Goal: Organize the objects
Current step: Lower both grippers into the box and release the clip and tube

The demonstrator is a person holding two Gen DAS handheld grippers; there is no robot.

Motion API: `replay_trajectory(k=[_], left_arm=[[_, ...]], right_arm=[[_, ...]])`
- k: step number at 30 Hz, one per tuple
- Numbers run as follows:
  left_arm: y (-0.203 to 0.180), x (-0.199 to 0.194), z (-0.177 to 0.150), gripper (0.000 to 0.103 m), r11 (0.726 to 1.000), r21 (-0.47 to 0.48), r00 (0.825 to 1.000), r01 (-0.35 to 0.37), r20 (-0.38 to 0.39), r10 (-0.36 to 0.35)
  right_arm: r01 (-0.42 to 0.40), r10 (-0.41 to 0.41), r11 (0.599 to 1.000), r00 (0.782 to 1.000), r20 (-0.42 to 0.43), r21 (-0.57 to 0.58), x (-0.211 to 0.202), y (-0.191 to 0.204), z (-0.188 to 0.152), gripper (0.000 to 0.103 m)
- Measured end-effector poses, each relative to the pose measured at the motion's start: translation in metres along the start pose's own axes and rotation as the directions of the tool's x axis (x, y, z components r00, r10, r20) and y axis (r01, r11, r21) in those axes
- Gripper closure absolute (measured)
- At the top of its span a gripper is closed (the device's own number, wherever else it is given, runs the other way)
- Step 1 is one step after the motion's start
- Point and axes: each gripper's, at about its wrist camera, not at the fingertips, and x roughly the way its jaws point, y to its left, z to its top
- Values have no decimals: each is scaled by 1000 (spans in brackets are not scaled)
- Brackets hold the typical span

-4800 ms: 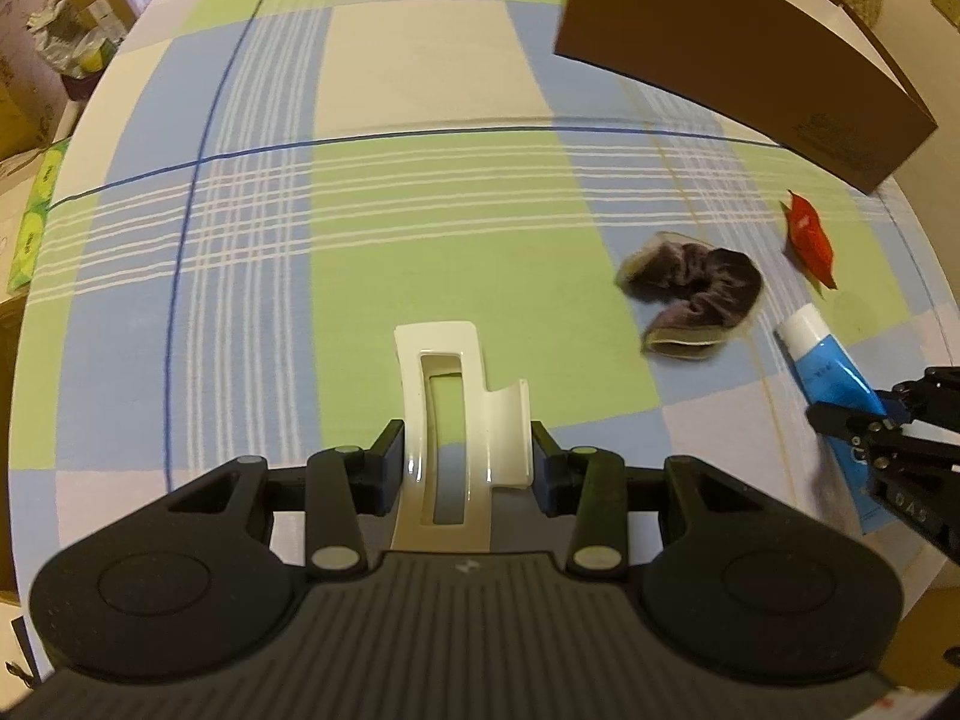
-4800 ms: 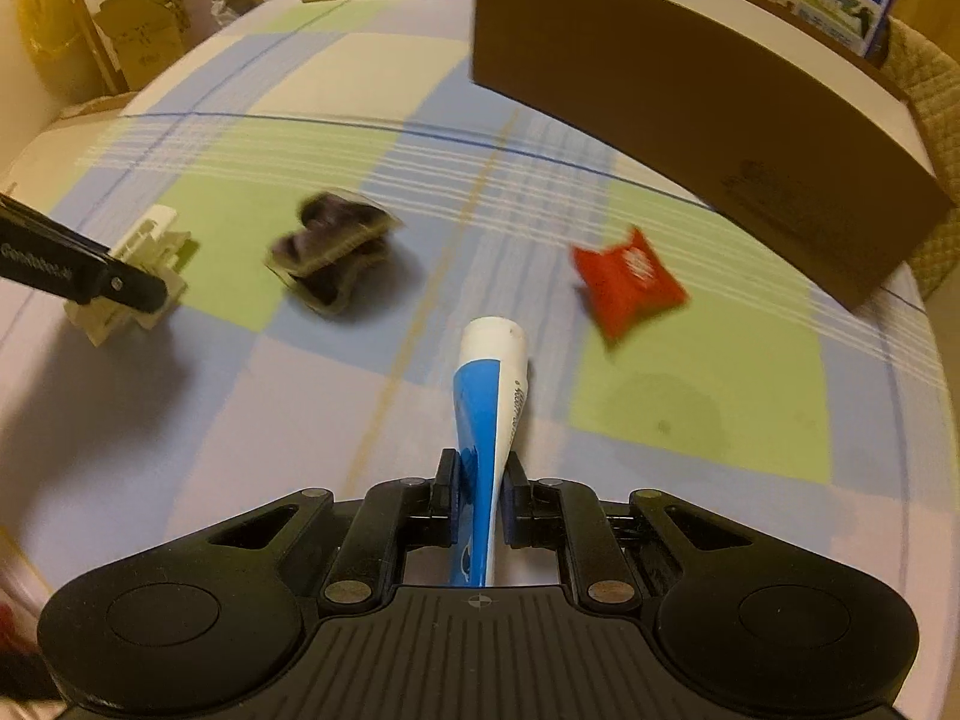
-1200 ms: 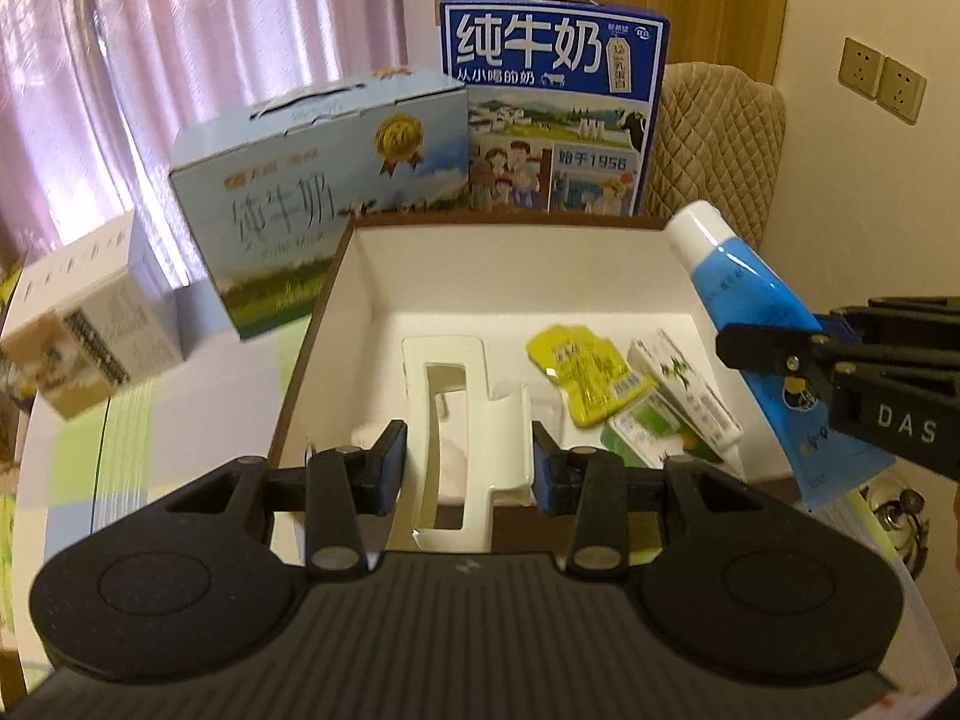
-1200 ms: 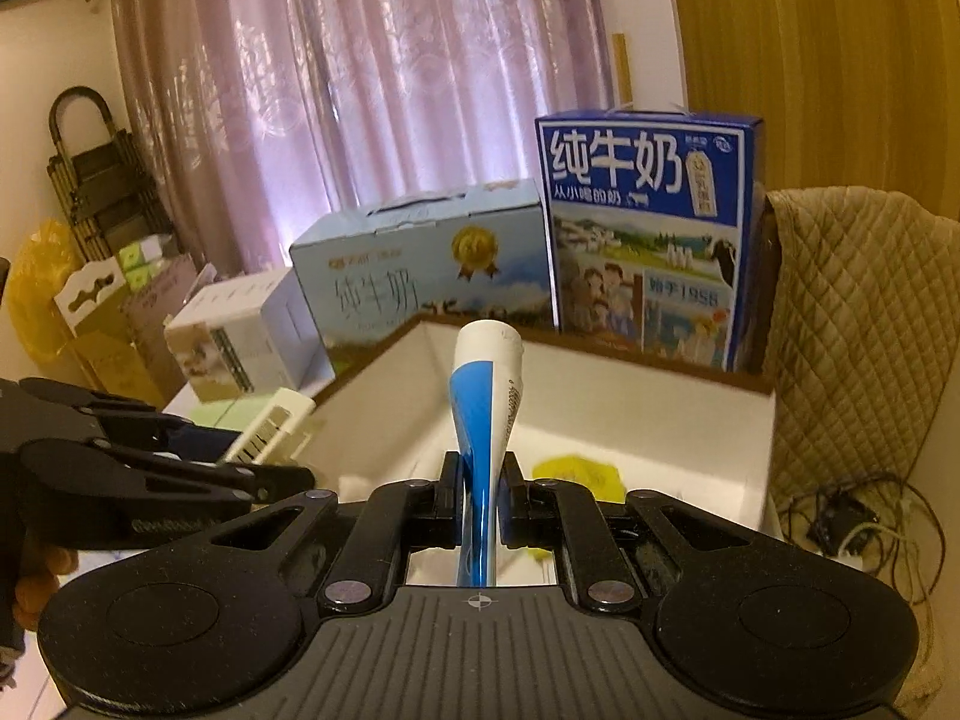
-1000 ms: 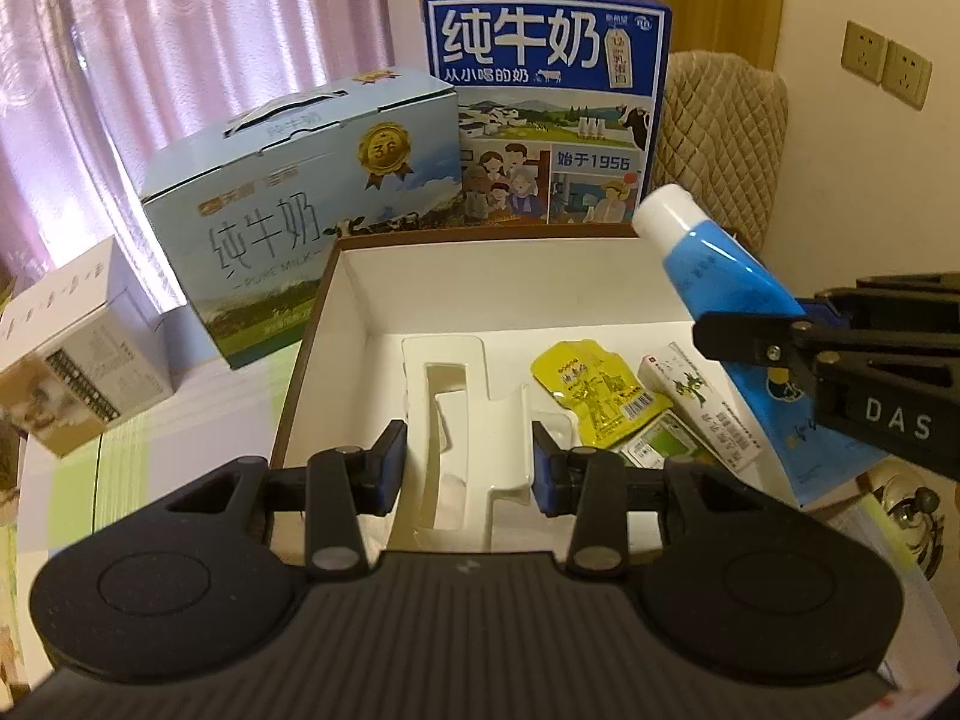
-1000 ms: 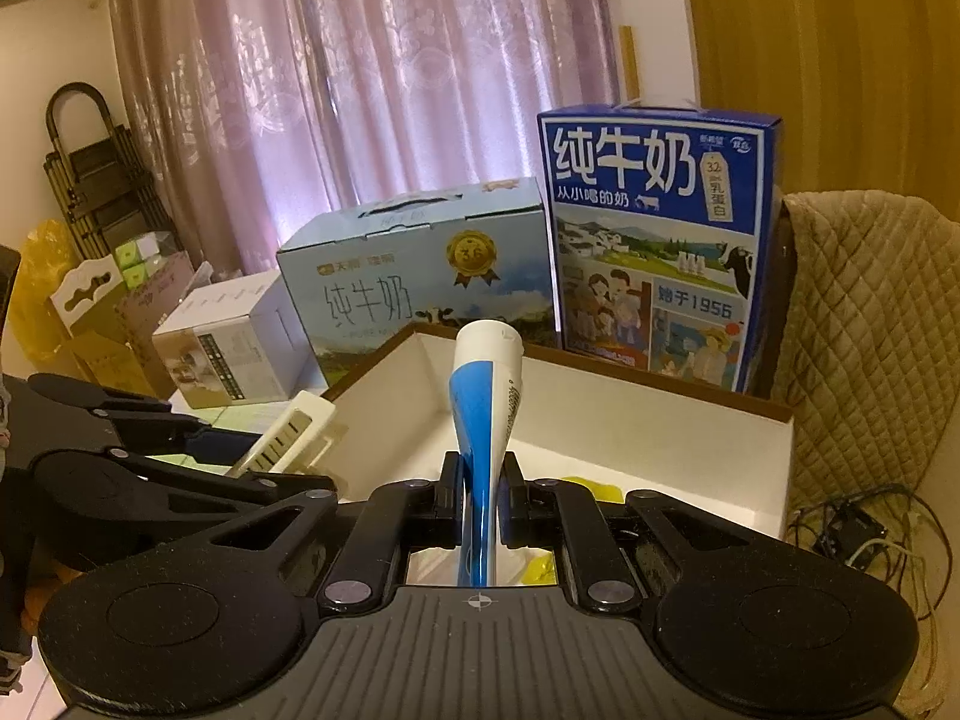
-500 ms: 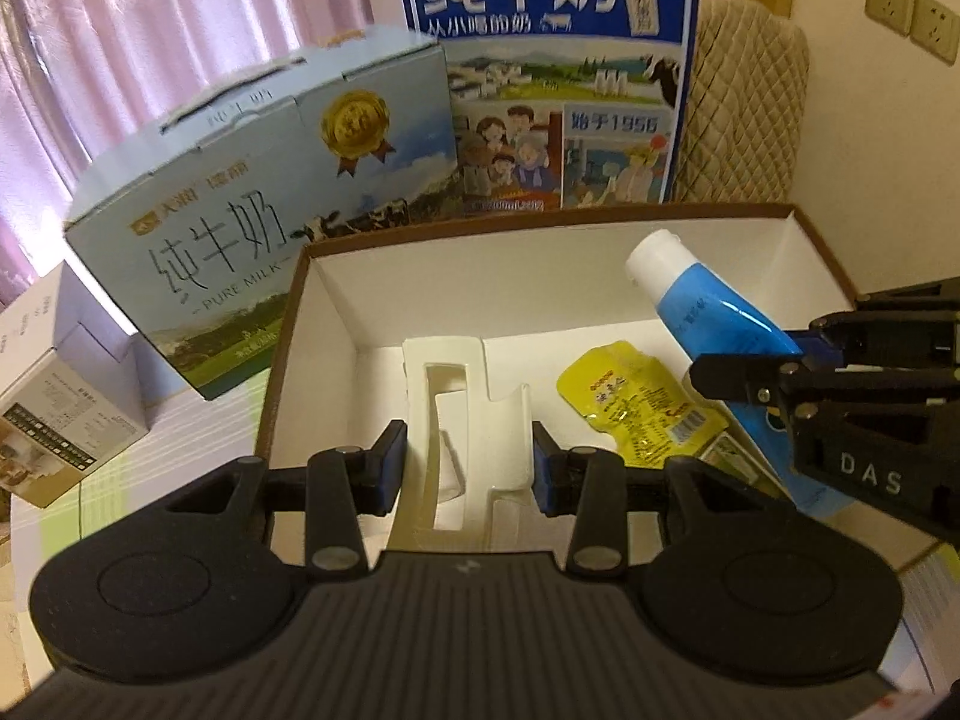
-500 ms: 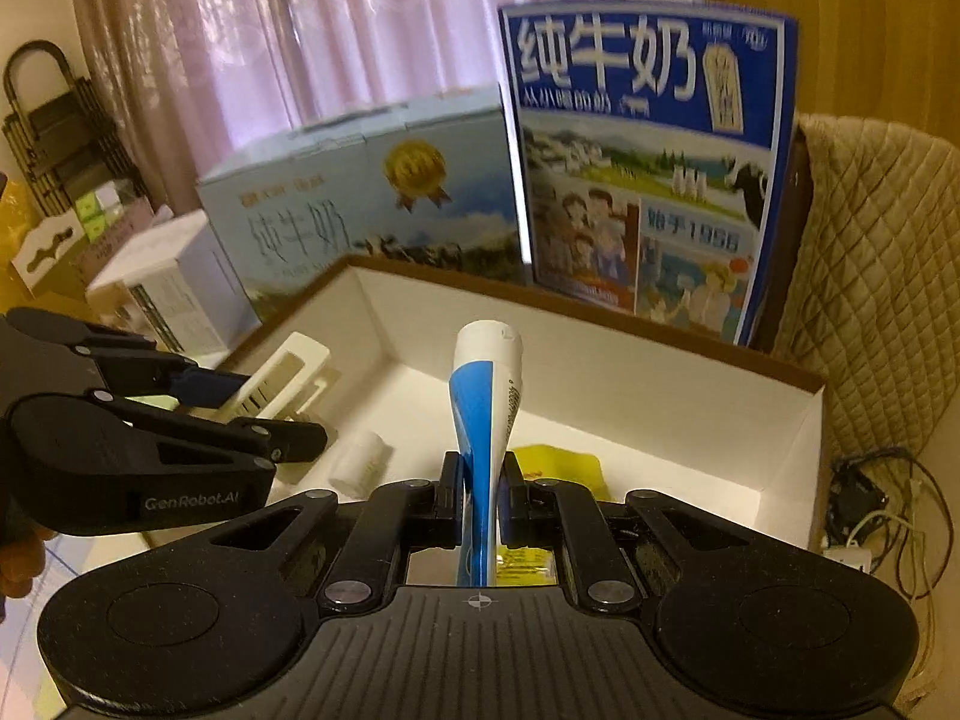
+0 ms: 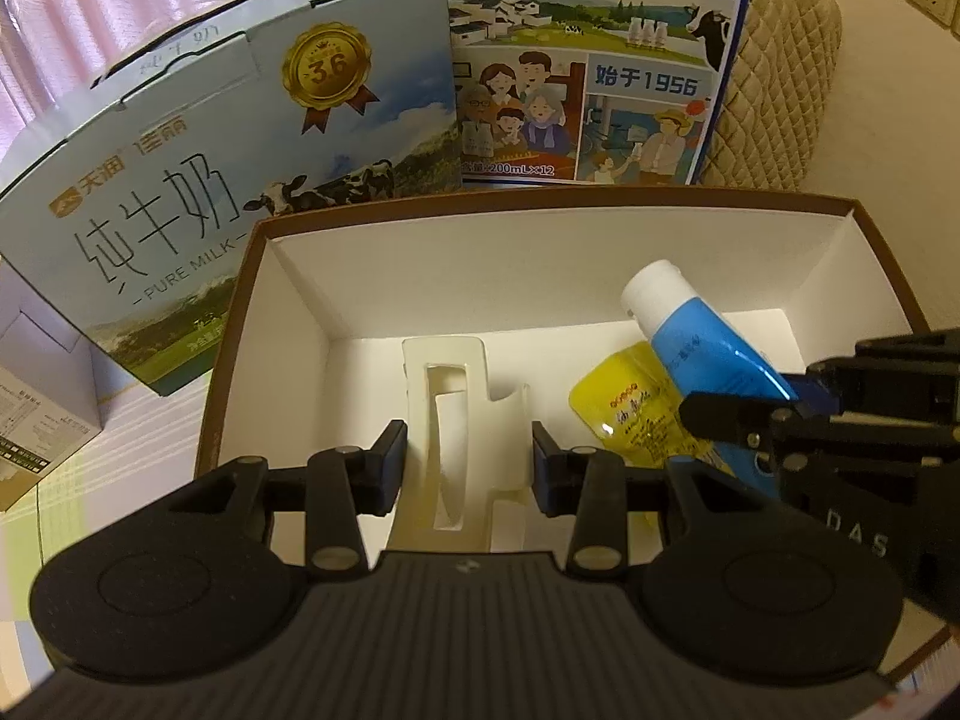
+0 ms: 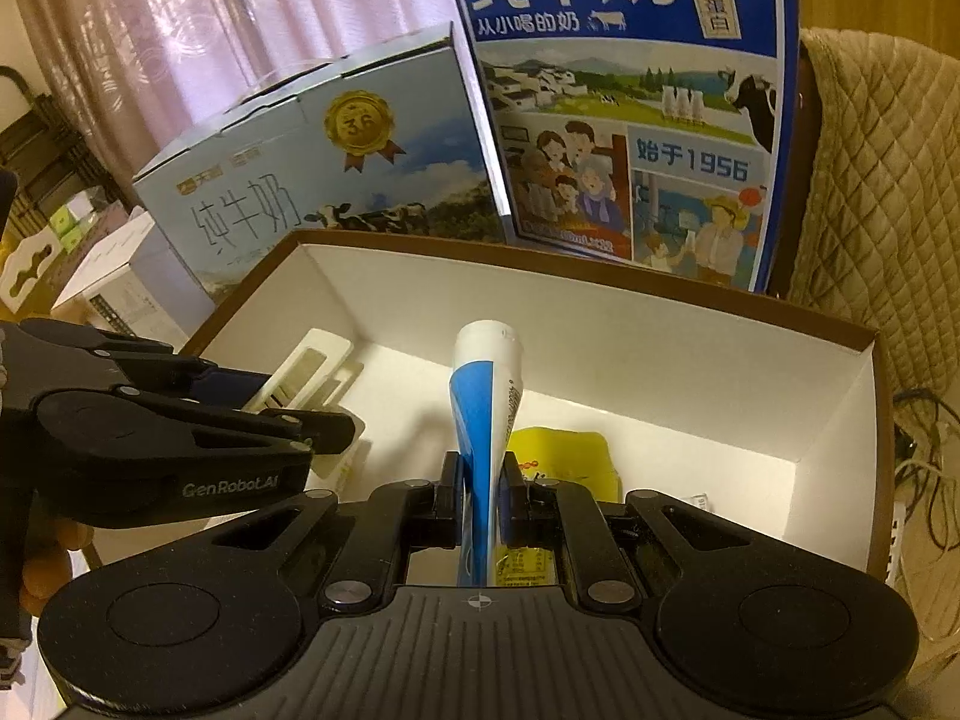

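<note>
Left wrist view: the left gripper has its jaws partly closed on a cream hair clip, one pad on each side of it, and the clip sticks forward from the pads over the inside of the open box. The box has brown outer walls and a white lining. A yellow packet lies on the box floor toward its right side. The right gripper reaches in from the right edge and holds a blue tube by its lower end; the tube's white cap points toward the back wall of the box, above the packet. Behind the box stand a pale blue milk carton at the back left and a dark blue milk carton at the back middle. A padded chair back shows at the back right.

Right wrist view: the right gripper has its jaws squeezed tight on the flat end of the blue tube, which stands up over the box, cap toward the back wall. The yellow packet lies on the floor just right of the tube. The left gripper comes in from the left edge with the hair clip between its fingers, over the left part of the box. Both milk cartons, pale and dark, stand behind the back wall.
</note>
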Motion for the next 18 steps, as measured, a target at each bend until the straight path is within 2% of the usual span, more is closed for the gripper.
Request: replay_trajectory(k=[5, 6, 8, 15, 17, 18], left_arm=[[-3, 4, 1, 64, 1000, 13, 1000, -5, 18, 5], [-3, 5, 2, 62, 1000, 13, 1000, -5, 16, 5], [-1, 6, 2, 51, 1000, 7, 1000, -2, 15, 2], [8, -2, -3, 37, 1000, -3, 1000, -4, 20, 4], [12, -6, -5, 28, 1000, -14, 1000, -4, 20, 5], [14, -7, -5, 27, 1000, -22, 1000, -4, 22, 4]], right_arm=[[-7, 7, 1000, 1000, -3, 21, 2, -2, 1, 96], [-6, 6, 1000, 1000, -3, 21, 2, -2, 1, 96], [-7, 7, 1000, 1000, -4, 22, 1, -3, 1, 96], [-7, 7, 1000, 1000, -12, 11, 3, -2, 2, 96], [-10, 10, 1000, 1000, -7, 4, 4, -1, 3, 96], [-13, 13, 1000, 1000, 1, -1, 4, 0, 4, 96]])
